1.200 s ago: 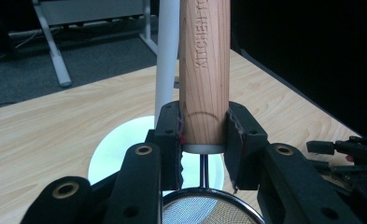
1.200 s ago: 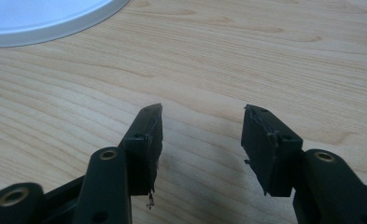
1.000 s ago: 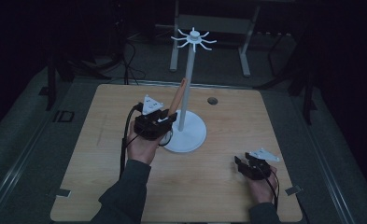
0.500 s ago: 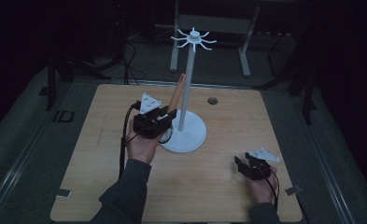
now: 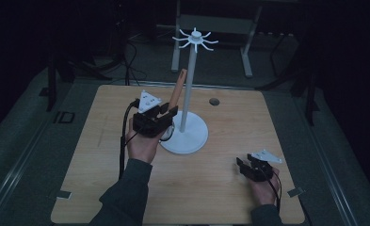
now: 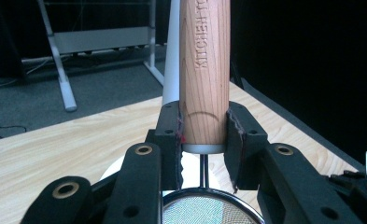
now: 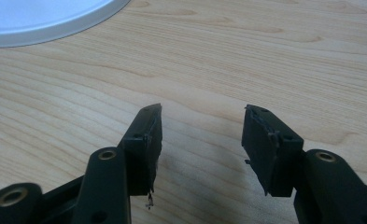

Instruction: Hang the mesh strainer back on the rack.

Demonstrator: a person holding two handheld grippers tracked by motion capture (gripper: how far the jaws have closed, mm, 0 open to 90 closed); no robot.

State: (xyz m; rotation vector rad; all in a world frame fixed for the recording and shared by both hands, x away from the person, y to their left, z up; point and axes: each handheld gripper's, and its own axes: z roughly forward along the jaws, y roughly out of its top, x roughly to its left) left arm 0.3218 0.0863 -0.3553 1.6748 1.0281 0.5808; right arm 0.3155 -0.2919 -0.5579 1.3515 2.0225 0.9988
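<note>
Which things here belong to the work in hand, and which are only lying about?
In use:
- left gripper, shut on the strainer's wooden handle
- mesh strainer
- white hook stand

Lying about:
- right gripper, jaws open, nothing between them
- small dark disc on the wooden table

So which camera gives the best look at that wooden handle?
The left gripper view: the wooden handle stands close up between the jaws, its engraved lettering readable. The high view shows it small, leaning beside the stand's pole.

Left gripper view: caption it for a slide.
Left gripper clamps the wooden handle of a mesh strainer beside the white stand's pole.
</note>
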